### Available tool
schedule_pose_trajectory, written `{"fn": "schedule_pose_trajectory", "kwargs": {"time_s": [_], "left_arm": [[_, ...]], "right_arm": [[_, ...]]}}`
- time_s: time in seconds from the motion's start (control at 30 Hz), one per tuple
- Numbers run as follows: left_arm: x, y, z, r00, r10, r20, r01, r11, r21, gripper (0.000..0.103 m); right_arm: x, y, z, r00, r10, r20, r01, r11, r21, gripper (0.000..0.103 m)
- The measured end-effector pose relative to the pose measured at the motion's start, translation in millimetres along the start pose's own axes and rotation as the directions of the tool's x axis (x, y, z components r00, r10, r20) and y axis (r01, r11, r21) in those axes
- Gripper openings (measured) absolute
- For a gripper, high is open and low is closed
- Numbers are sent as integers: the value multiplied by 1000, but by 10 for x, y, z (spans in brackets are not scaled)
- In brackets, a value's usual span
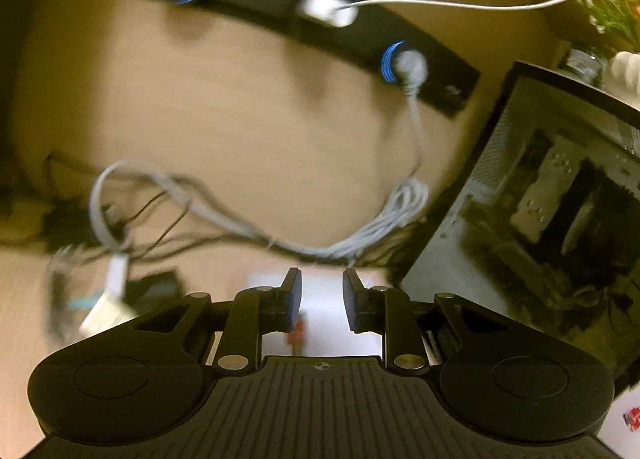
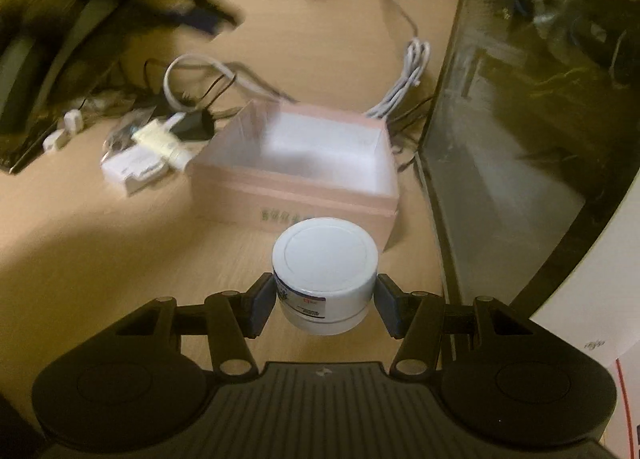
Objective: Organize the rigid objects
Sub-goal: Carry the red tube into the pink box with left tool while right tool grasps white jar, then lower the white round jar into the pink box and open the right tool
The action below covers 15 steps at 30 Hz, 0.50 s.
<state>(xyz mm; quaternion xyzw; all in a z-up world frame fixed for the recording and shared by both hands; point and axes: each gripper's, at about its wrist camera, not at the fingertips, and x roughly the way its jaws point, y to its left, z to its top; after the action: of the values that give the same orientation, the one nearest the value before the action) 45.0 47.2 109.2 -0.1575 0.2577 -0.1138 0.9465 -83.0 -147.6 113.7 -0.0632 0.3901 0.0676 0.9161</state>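
Right now I am holding the white round jar (image 2: 325,279) clamped between the pads of my right tool (image 2: 325,301), lifted off the wooden surface (image 2: 100,259) at lower centre of the right wrist view. Just above it in frame is sitting the open pink box (image 2: 296,179), empty as far as I can see, which I am judging to be the destination.

My left tool (image 1: 321,299) is hanging with its jaws slightly apart and nothing gripped between them; something small and orange (image 1: 298,333) is showing below, too blurred to identify.

Risks I am weighing: the jar's smooth wall could be slipping in a shallow pinch, and its base could be clipping the box's near rim. The white cable bundle (image 2: 404,79) and the dark glass-sided case (image 2: 520,139) at right are crowding the path.
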Motion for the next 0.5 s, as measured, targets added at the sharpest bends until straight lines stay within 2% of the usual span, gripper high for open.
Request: {"fn": "schedule_pose_trajectory", "kwargs": {"time_s": [0.1, 0.23, 0.4, 0.5], "left_arm": [[-187, 297, -332, 994, 62, -87, -64, 998, -20, 25], [-425, 659, -752, 971, 148, -190, -160, 986, -49, 25], [-697, 1064, -1016, 930, 284, -234, -307, 949, -67, 25], [-881, 1329, -1044, 907, 340, -247, -379, 915, -135, 25]], "right_arm": [[70, -63, 220, 999, 34, 34, -35, 998, 46, 54], [362, -79, 611, 998, 19, 58, -21, 999, 27, 54], [828, -107, 1182, 995, -34, 93, 32, 999, 19, 54], [1133, -51, 1402, 998, -49, 31, 48, 998, 35, 56]]}}
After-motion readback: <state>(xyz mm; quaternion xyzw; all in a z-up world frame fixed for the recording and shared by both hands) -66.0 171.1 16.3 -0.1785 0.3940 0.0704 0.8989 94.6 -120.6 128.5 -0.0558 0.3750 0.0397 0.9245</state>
